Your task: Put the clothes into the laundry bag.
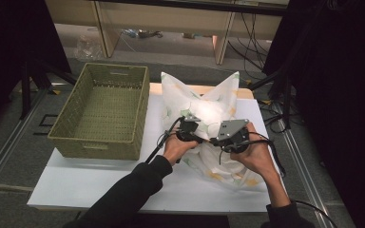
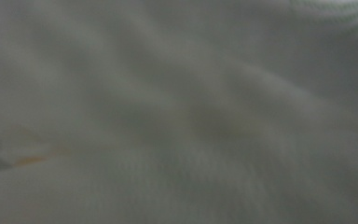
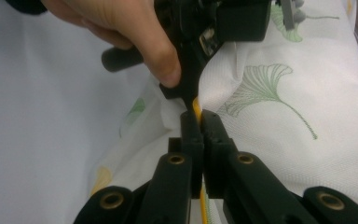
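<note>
At the far left of the white table point(image 1: 76, 183) stands an olive wicker basket point(image 1: 102, 111), with nothing in it. Just right of it lies the white pillowcase point(image 1: 204, 111) with its green and yellow leaf print, two corners poking up on the far side, its bulk running from far to near along the table's right half. Both grippers meet at its middle, side by side and almost touching. The left gripper point(image 1: 188, 129) is buried in the cloth; its own camera gives blurred white fabric pressed close, so whether its jaws pinch the cloth I cannot tell. The right gripper point(image 3: 199, 122) is clamped shut on a yellow-edged fold point(image 3: 196, 108) of the pillowcase, and the left hand point(image 3: 121, 32) sits just beyond its tips. The pinched edge lies between the two hands, and the left is nearer the basket.
</note>
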Tool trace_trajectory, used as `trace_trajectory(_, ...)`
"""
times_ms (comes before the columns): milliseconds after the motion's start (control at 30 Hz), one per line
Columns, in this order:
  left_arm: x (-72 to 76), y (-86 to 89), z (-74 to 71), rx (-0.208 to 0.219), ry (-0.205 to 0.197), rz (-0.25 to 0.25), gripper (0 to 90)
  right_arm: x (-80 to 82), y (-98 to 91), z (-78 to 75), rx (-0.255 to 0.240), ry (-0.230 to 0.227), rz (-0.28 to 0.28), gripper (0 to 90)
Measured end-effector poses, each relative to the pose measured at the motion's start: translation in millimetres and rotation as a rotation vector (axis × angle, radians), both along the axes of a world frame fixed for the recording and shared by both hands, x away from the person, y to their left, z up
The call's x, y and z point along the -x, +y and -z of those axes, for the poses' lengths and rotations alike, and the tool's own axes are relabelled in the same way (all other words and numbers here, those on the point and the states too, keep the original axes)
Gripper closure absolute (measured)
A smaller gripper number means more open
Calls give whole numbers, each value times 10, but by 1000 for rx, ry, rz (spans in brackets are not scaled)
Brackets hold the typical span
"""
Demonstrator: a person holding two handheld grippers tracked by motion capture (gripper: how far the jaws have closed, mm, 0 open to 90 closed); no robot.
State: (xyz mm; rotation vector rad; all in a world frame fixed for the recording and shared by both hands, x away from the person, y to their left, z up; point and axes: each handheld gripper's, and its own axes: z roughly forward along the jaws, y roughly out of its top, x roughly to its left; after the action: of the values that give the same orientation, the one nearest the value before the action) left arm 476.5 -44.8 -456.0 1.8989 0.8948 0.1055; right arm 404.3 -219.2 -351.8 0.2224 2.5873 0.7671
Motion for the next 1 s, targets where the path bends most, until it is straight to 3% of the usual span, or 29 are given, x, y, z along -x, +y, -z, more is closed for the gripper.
trace_trajectory(133,178,143,-86,-49,-10,26,547,20,3,-7,-11,12,14,900)
trace_trajectory(200,288,261,-113,-28,18,7,439,2,-12,-15,-9,-12,14,900)
trace_trajectory(267,363,375,-132,-32,8,-23,365,17,-14,-30,-19,-7,18,900)
trace_trajectory(300,380,428,-139,-44,3,-16,334,15,-13,-32,-15,-12,16,899)
trace_trajectory(333,413,485,-136,-44,-7,-48,317,17,-11,-31,-14,-9,15,900)
trace_trajectory(500,449,681,-86,-102,-22,-109,252,24,11,-34,-10,-9,12,899)
trace_trajectory(633,393,702,0,-139,-11,-109,237,18,11,-35,-11,-7,13,899)
trace_trajectory(700,331,680,75,-192,-10,-106,225,22,13,-31,-11,-6,13,899)
trace_trajectory(800,275,621,192,-181,58,-100,293,20,13,-30,-5,-8,9,899)
trace_trajectory(900,289,571,228,-216,94,-61,451,27,13,-26,-18,3,15,899)
trace_trajectory(933,282,547,249,-185,125,-79,430,11,3,-30,-3,-10,4,899)
trace_trajectory(1000,265,536,264,-171,130,-72,483,10,5,-25,-4,-8,1,899)
